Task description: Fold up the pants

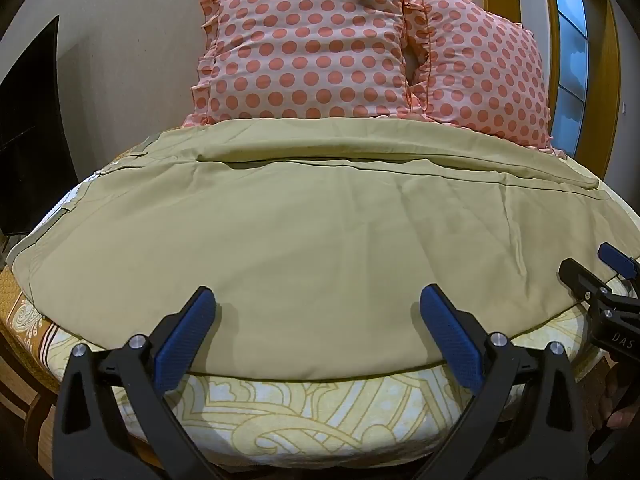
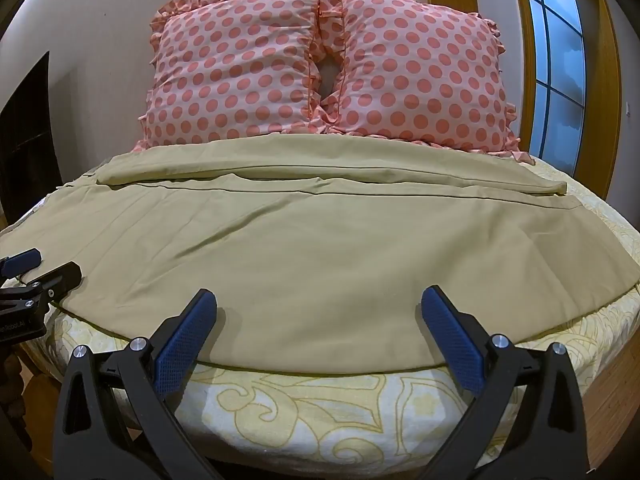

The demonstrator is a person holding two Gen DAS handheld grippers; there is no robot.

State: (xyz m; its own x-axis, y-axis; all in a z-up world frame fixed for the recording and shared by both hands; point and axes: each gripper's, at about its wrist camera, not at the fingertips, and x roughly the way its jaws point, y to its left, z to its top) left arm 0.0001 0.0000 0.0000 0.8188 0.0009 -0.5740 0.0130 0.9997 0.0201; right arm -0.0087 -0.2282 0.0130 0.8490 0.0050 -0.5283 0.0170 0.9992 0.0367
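Khaki pants (image 1: 304, 232) lie spread flat across the bed, one leg nearer me and the other behind it by the pillows; they also show in the right wrist view (image 2: 320, 248). My left gripper (image 1: 318, 308) is open, empty, hovering over the pants' near hem edge. My right gripper (image 2: 319, 308) is open and empty over the same near edge, further right. The right gripper appears at the right edge of the left wrist view (image 1: 600, 276). The left gripper appears at the left edge of the right wrist view (image 2: 40, 272).
The bed has a yellow patterned sheet (image 1: 320, 412), (image 2: 340, 408). Two pink polka-dot pillows (image 1: 312, 48), (image 2: 416, 80) lean on the wall behind the pants. A dark cabinet (image 1: 28, 132) stands left, a window (image 2: 560, 60) right.
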